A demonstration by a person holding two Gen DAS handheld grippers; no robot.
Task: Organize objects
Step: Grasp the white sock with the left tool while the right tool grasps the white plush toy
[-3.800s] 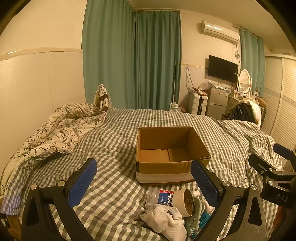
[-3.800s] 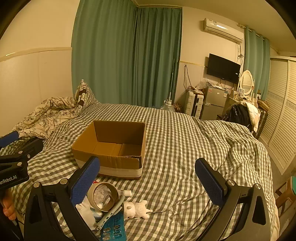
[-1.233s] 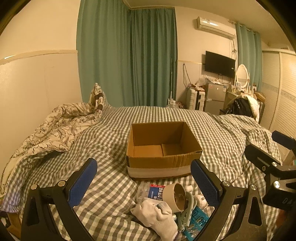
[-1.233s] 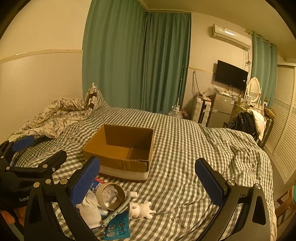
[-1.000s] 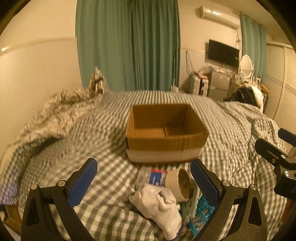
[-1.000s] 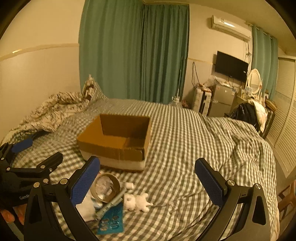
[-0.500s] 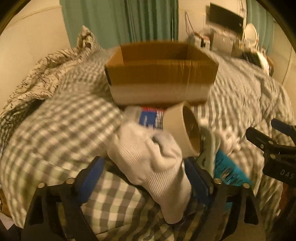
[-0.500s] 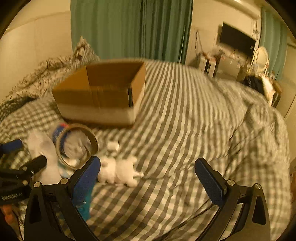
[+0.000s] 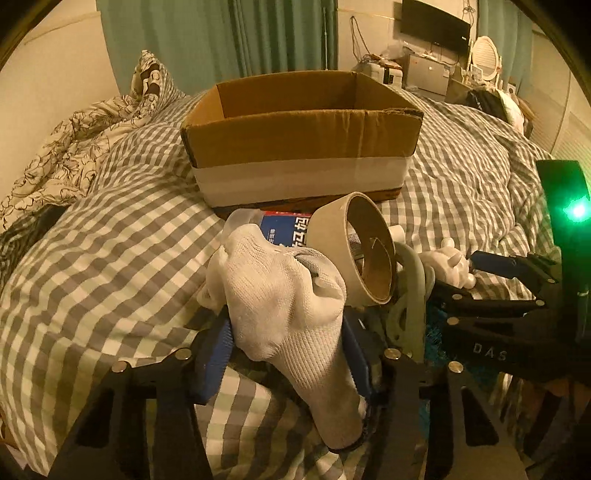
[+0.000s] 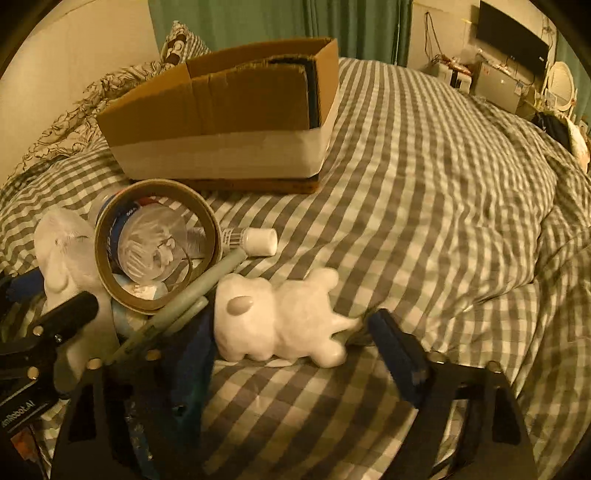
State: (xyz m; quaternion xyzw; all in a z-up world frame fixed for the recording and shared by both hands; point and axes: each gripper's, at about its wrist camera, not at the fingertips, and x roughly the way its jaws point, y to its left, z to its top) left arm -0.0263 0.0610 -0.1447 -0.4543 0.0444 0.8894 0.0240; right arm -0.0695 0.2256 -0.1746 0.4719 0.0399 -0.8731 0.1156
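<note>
Up close, in the left wrist view, the left gripper (image 9: 286,354) was seen clamped on the white sock (image 9: 284,302), the cardboard box (image 9: 299,147) at 12 o'clock. In the right wrist view, the right gripper (image 10: 295,343) was spread wide around the white plush toy (image 10: 280,319), the tape roll (image 10: 155,245) at 10 o'clock.

I am over a bed (image 9: 110,258) spread with a grey and white checked cover. A floral quilt (image 9: 70,147) is bunched along its left edge beneath a cream wall (image 9: 55,70). Green curtains (image 9: 229,40) hang past the far edge. Toward the far right corner stand a dark television (image 9: 436,22) on the wall and a round mirror (image 9: 487,55). The light is warm and dim.
</note>
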